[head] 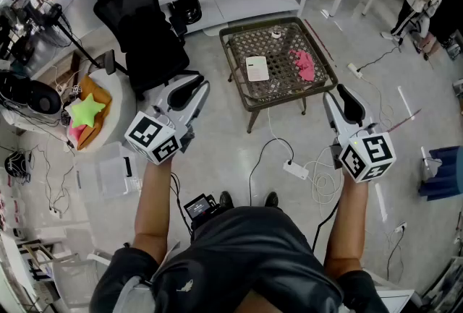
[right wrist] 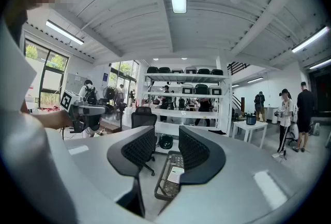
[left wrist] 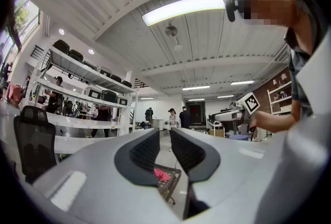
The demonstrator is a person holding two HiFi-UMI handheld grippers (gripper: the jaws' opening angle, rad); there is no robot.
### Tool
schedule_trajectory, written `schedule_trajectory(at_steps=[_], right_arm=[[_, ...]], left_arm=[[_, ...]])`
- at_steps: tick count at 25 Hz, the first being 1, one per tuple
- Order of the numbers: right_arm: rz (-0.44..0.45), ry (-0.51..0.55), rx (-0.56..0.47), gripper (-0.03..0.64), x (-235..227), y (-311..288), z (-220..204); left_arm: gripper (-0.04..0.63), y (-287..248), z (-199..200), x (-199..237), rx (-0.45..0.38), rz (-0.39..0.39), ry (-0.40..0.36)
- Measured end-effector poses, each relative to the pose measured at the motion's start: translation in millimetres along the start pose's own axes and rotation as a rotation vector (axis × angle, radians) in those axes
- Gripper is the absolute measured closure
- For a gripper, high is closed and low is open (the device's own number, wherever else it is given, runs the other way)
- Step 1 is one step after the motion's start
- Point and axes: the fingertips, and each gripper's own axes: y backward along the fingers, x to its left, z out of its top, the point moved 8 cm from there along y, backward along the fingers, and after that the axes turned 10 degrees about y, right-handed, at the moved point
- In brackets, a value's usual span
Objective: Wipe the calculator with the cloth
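**Workshop floor, wicker table ahead**

Grey floor (head: 217, 152) strewn with cables (head: 269, 149). Low wicker table (head: 289, 98) at centre, beyond both grippers. On table: white calculator (head: 257, 68) at left, pink cloth (head: 304, 64) at right, near each other but apart. Black chair (head: 145, 29) left of table. Left gripper (head: 201, 86) level, clenched, nothing gripped, well short of table. Right gripper (head: 334, 93) level, released, empty, near table's near right corner, not touching. Calculator and cloth untouched.
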Motion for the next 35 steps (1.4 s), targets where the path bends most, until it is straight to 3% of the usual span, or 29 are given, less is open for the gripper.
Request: schedule_trajectory(at_steps=[23,30,35], right_arm=[[-0.051,-0.011,0.016,0.488,52,-26,11],[-0.031,-0.031,0.012,0.488,44,-53,10],[0.016,-0.051,0.005,0.488,16,-81,-10]], left_arm=[[0.525,24,4,47,-0.015,-0.069,0.014],[0.523,21,1,61,-0.007,-0.055,0.012],[0.523,4,-8,72,0.017,0.004,0.007]])
